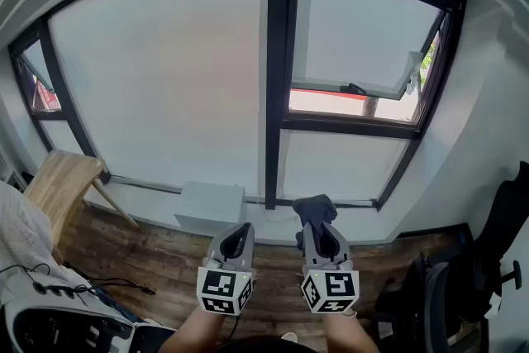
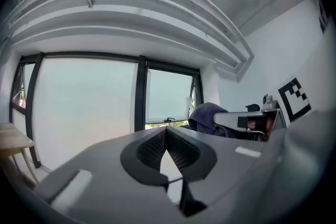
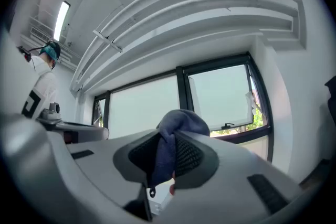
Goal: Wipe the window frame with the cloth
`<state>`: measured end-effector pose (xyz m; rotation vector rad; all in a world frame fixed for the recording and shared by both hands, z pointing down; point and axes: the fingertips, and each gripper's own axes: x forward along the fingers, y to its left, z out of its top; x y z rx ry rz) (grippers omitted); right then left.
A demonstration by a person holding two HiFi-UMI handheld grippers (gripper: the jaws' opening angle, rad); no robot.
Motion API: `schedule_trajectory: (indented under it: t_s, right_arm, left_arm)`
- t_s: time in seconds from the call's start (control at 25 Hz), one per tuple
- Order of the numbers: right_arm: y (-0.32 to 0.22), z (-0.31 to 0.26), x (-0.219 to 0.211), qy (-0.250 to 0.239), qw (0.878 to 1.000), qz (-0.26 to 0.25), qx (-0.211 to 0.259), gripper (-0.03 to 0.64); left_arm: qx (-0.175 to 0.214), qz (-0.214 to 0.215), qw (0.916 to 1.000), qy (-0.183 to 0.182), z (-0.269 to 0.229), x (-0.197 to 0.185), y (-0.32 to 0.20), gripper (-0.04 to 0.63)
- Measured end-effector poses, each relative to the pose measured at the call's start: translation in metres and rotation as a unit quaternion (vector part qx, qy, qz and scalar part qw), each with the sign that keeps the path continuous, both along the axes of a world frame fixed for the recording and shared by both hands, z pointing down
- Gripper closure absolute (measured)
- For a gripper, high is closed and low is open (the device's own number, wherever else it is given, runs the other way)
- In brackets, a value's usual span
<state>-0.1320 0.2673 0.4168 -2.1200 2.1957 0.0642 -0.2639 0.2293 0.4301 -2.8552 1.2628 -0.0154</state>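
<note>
Right tongs point(image 1: 321, 227) clamped on the dark cloth point(image 1: 314, 207), left tongs point(image 1: 238, 234) closed and empty, both low before the black window frame point(image 1: 278, 78); best raised, then pressed flat along each bar.

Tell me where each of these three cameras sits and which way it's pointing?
Head view: on the person's head, looking forward and down at the window frame; both forearms, the left gripper and right gripper show at the bottom.
Left gripper view: on the left gripper, looking along its shut, empty jaws toward the window frame; the right gripper shows at the right.
Right gripper view: on the right gripper, looking along jaws shut on the cloth toward the window frame.
Shared: all three show the window frame and the cloth.
</note>
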Motion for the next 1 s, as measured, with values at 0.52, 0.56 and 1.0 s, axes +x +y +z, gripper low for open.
schedule_trajectory:
  t_s: [0.52,0.56,1.0]
  right_arm:
    - [0.0,0.006,0.033,0.035,0.999,-0.014,0.0,0.545]
    - [0.0,0.006,0.037,0.034,0.999,-0.014,0.002,0.545]
    - [-0.013,0.011,0.068,0.026,1.0,-0.009,0.004,0.545]
  left_arm:
    - [-0.004,0.012,0.9998,-0.014,0.008,0.057,-0.001,0.588]
    - [-0.004,0.013,0.9998,-0.013,0.009,0.063,-0.001,0.588]
    - [-0.004,0.008,0.9998,-0.016,0.017,0.091,-0.006,0.588]
